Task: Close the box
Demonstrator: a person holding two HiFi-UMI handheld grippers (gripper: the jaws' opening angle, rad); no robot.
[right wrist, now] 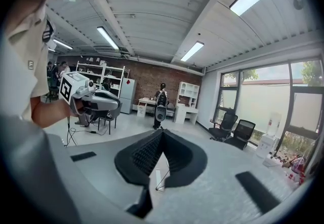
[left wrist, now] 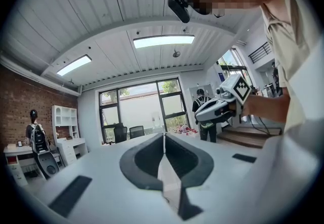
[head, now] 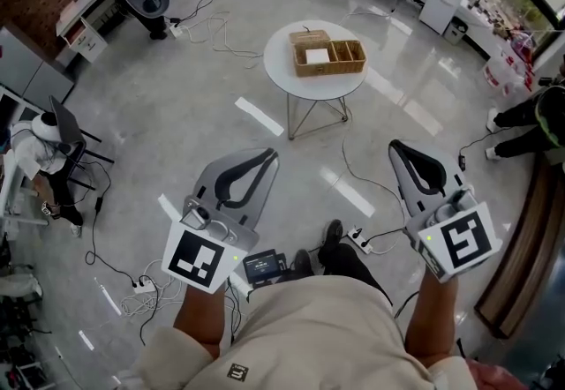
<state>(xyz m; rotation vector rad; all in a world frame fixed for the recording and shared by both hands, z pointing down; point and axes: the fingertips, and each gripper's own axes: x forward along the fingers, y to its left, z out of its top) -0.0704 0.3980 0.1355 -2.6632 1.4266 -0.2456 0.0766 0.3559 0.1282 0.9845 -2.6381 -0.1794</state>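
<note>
Nothing was done yet: box [head: 328, 56] looked open on the bench [head: 281, 71], well off; left claw [head: 267, 154] and right claw [head: 398, 148] were pinched together, empty.

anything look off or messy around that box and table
Nothing spilled or damaged. The woven box sits upright and open on the round table. Only loose cables trail across the floor beside the table legs.

I have wide open floor [head: 185, 132] from near me out to the round table [head: 281, 71] far ahead. The air over the box [head: 328, 56] on it is free. A wire [head: 351, 169] and a plug strip [head: 357, 241] lie low, near my feet. A person [head: 528, 112] stands far right.
</note>
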